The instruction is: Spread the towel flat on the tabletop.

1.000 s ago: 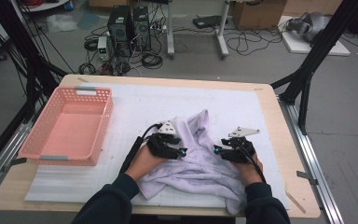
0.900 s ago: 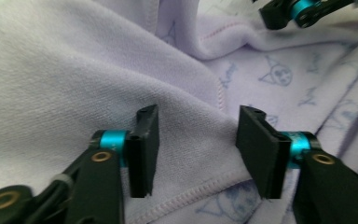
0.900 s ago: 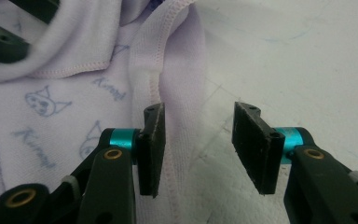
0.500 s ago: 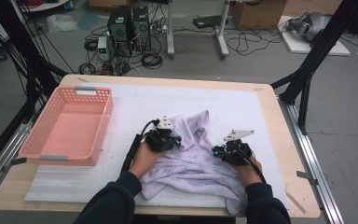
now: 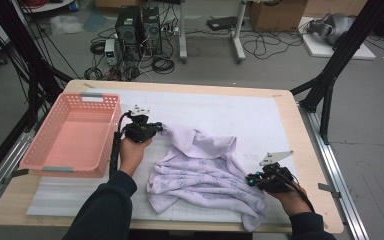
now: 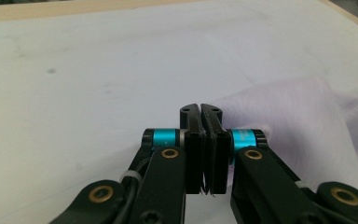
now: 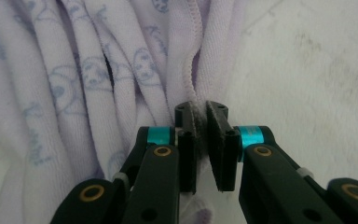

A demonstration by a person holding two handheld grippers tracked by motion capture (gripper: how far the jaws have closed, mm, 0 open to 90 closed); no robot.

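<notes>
On a white mat (image 5: 220, 107) covering a wooden table (image 5: 300, 130), a person stretches a pale lilac printed garment (image 5: 200, 170) between two hand-held grippers. At the left gripper (image 5: 156, 127), the jaws have just been closing and now stand pinched together, a corner of the cloth lying just to their right; whether fabric is caught between them cannot be told. At the right gripper (image 5: 254, 181), the jaws have just been closing and now clamp a seamed edge of the garment, which spreads away ahead and to their left. Beyond the left gripper's far side sits a pink basket (image 5: 70, 132).
</notes>
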